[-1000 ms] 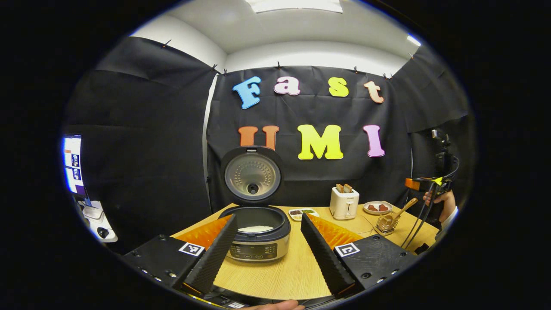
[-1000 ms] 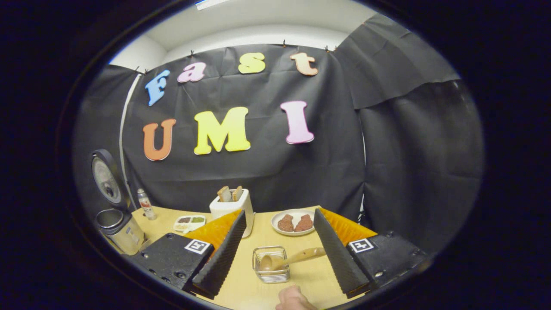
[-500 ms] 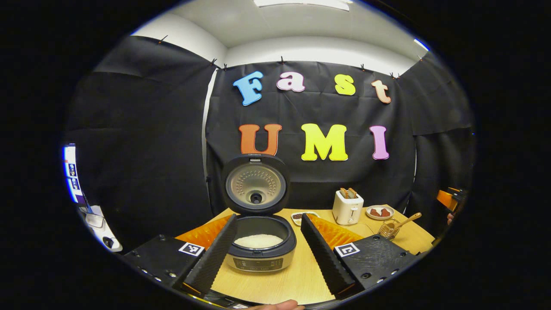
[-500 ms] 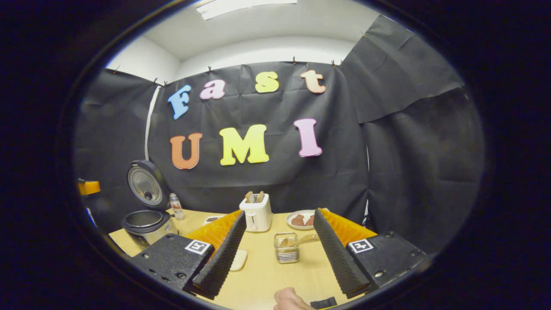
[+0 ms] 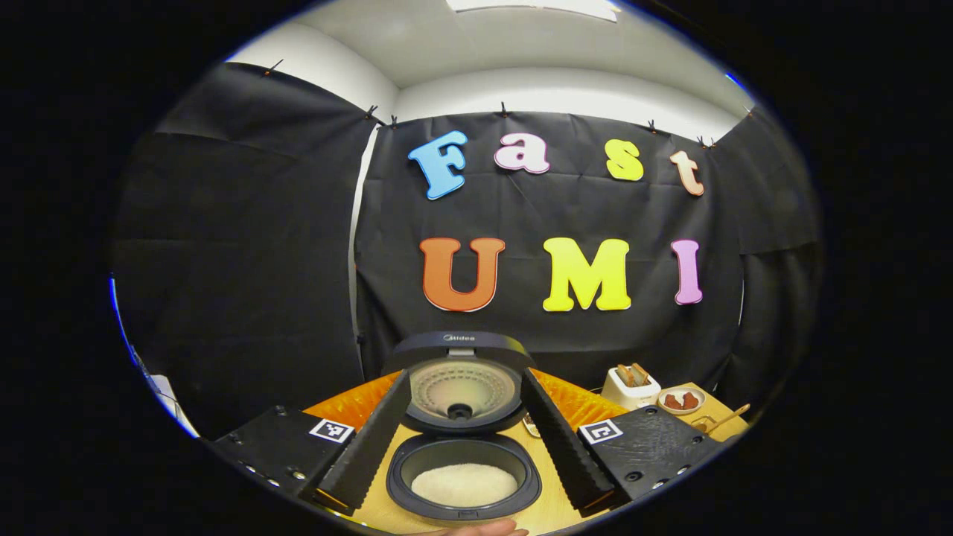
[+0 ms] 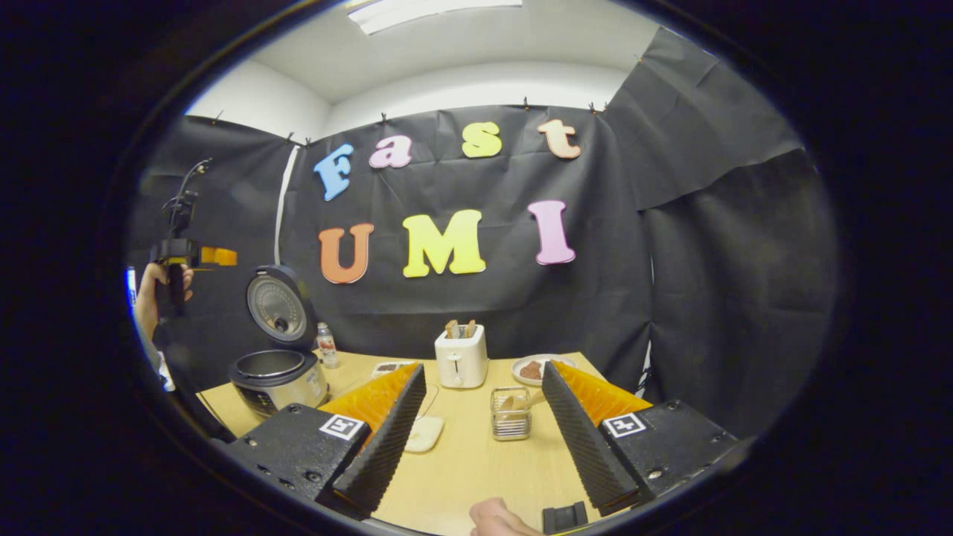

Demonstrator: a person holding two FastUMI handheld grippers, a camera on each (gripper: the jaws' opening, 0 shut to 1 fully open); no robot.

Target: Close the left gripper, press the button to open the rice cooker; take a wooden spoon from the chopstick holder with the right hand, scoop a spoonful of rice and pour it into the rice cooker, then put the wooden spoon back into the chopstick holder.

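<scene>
1. Here, in the left gripper view, the left gripper [image 5: 465, 439] hangs just above the rice cooker [image 5: 463, 476], with its two fingers spread wide and nothing between them.
2. The rice cooker sits on a pale wooden table [image 5: 555, 514], directly under the gap between those fingers.
3. Its lid [image 5: 460, 380] stands raised behind the pot, the round metal underside facing the camera.
4. Inside the dark inner pot lies a low bed of white rice [image 5: 464, 484].
5. Far right in this view stand a white toaster [image 5: 630, 385] with bread in its slots and a small plate [image 5: 680, 400] of brown food, and at the edge the wooden spoon [image 5: 721, 418] leans out of a holder.
6. In the right gripper view, the right gripper [image 6: 484, 435] is held back from the table [image 6: 465, 469], fingers wide apart and gripping nothing.
7. Between those fingers, farther off, the wire chopstick holder [image 6: 510, 414] stands upright on the table, with the wooden spoon [image 6: 512, 403] resting in it, handle leaning right.
8. Behind the holder are the toaster [image 6: 461, 359] and the plate [image 6: 537, 368]; a flat white dish [image 6: 425, 433] lies just beside the left-hand finger.
9. At the left of this view stands the open rice cooker [image 6: 277, 378], a small bottle [image 6: 325, 347] near it.
10. Above it, a hand [image 6: 156, 294] holds the left gripper [image 6: 195, 254] in the air; its finger spacing cannot be told from here.
11. A fingertip [image 6: 495, 519] shows at the bottom edge.
</scene>
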